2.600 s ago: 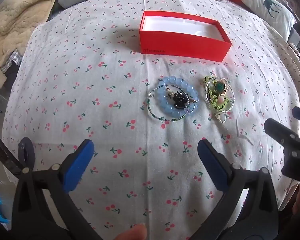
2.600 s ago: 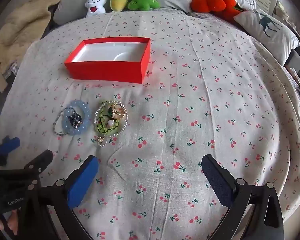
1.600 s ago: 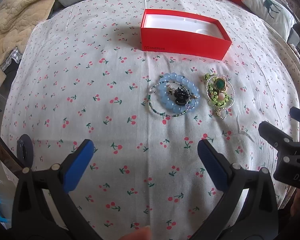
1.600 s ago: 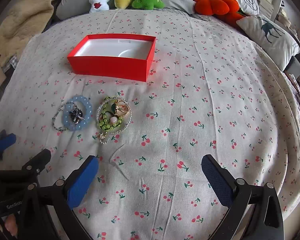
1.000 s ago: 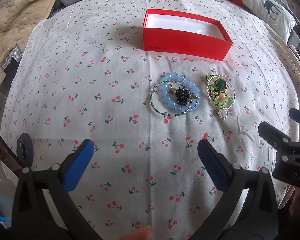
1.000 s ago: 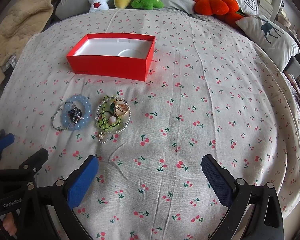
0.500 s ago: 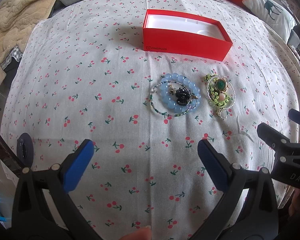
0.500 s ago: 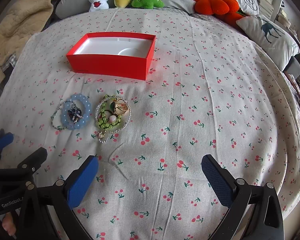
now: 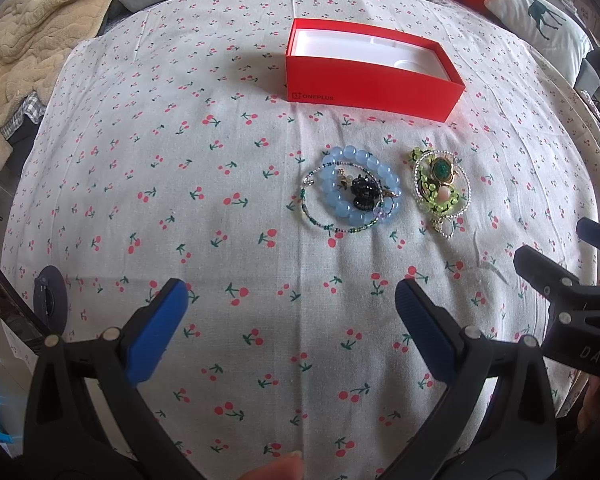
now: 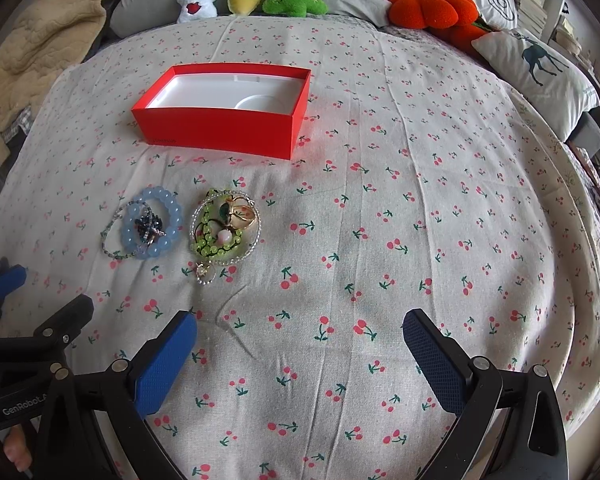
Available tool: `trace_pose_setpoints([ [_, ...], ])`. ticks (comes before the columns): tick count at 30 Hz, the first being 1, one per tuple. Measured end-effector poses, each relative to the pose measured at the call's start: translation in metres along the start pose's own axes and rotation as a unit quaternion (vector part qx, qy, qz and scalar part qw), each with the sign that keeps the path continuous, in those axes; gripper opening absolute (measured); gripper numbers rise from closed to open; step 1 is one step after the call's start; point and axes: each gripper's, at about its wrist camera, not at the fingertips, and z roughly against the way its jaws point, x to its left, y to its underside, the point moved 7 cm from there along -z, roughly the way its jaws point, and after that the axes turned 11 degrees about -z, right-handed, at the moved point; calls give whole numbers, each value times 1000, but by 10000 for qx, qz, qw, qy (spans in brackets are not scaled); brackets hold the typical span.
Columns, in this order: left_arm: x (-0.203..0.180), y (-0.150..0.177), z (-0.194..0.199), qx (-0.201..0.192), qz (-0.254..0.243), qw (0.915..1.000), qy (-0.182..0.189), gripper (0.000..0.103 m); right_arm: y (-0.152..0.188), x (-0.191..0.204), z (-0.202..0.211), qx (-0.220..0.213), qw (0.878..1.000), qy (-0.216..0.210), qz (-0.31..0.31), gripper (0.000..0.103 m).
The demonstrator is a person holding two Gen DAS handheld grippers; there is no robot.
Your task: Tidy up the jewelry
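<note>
Two heaps of jewelry lie side by side on the cherry-print bedspread (image 9: 180,184), just in front of the open red box (image 9: 374,76), whose long side faces them. The blue bead bracelet heap (image 9: 352,192) lies ahead of the left gripper (image 9: 292,320), slightly right of its centreline. The green bead heap (image 10: 224,228) lies ahead and left of the right gripper (image 10: 300,352). Both grippers stand wide apart, holding nothing, well short of the heaps. Each heap probably suits its nearer gripper. Open cloth surrounds both; the box is empty.
</note>
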Motion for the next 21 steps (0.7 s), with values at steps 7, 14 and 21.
trace_pose_setpoints([
  [7,0,0,0,2,1,10000,1,103,0,-1,0,7,10000,10,-3,103],
  [14,1,1,0,18,15,10000,-10,103,-1,-1,0,17,10000,15,-2,103],
  [21,6,-4,1,-37,14,9999,-92,103,-3,-1,0,12,10000,43,45,103],
])
